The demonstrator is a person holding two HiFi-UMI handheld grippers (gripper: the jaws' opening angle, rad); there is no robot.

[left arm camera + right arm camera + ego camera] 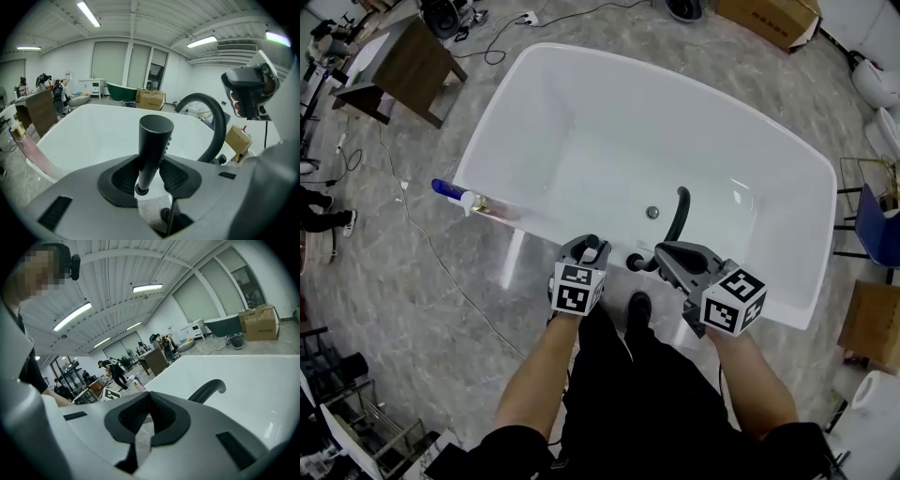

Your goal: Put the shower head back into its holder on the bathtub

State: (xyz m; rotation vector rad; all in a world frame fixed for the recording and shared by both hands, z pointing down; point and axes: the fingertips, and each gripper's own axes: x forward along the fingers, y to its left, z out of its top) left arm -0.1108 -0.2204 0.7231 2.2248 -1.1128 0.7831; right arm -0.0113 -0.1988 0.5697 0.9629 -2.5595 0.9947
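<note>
**At the tub's near rim: shower head upright in the left gripper, holder close below**

Left gripper (586, 251) pinches the black shower head (154, 136) low on its handle. Long axis is near vertical, head end up. The dark socket (164, 214) on the bathtub rim (787, 305), probably the holder, sits just below and slightly right of the handle's foot. They look apart, not seated. Left is the nearer hand, so the move is likely a short drop. Right gripper (149, 401) is pressed together and empty, beside the faucet spout (680, 211).
</note>
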